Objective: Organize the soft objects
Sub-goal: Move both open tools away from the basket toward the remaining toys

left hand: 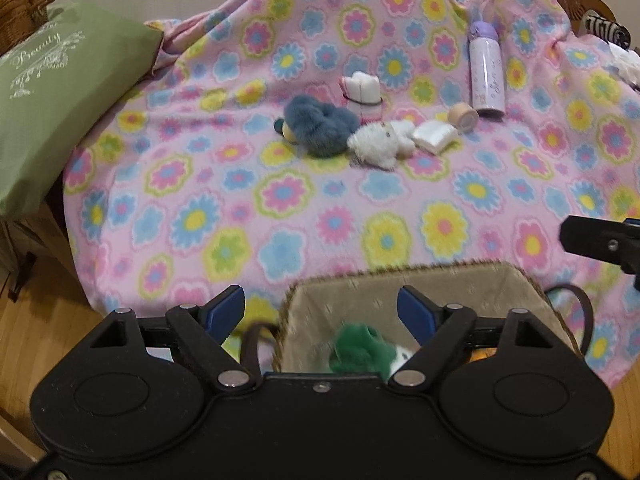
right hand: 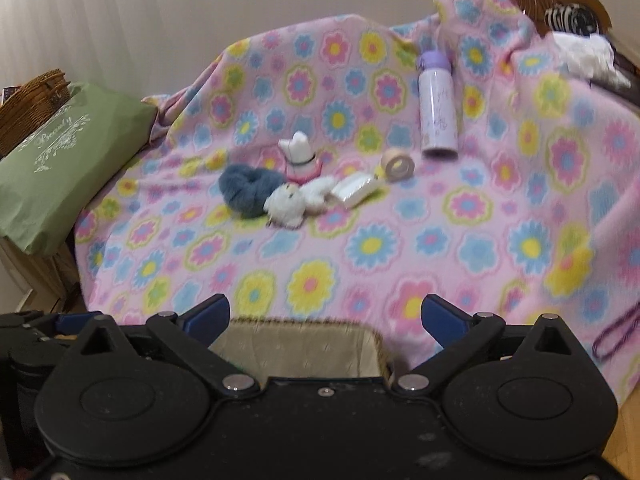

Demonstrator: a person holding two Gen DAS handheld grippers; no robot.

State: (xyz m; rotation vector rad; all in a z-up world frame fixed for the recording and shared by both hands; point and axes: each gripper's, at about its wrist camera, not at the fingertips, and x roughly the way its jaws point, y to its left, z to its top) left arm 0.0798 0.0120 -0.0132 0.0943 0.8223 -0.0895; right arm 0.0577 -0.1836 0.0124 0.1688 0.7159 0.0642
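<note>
My left gripper [left hand: 320, 310] hangs open above a lined wicker basket [left hand: 472, 280] at the near edge of the flowered blanket [left hand: 280, 200]. A green plush toy [left hand: 362, 348] lies in the basket below the jaws, free of them. My right gripper [right hand: 326, 318] is open and empty over the same basket [right hand: 296, 344]. Farther back on the blanket lie a blue fluffy toy [left hand: 320, 126], a white plush toy [left hand: 380, 144] and a small white and pink toy [left hand: 362, 90]. In the right wrist view the blue fluffy toy [right hand: 248, 190] and white plush toy [right hand: 290, 202] show mid-blanket.
A purple bottle [left hand: 486, 74], a tape roll [left hand: 462, 117] and a white packet [left hand: 434, 136] lie beside the toys. A green pillow [left hand: 52, 100] sits at the left over a wicker chest [left hand: 24, 12]. Wooden floor [left hand: 40, 320] lies below the blanket. A purple cord [right hand: 616, 332] lies at right.
</note>
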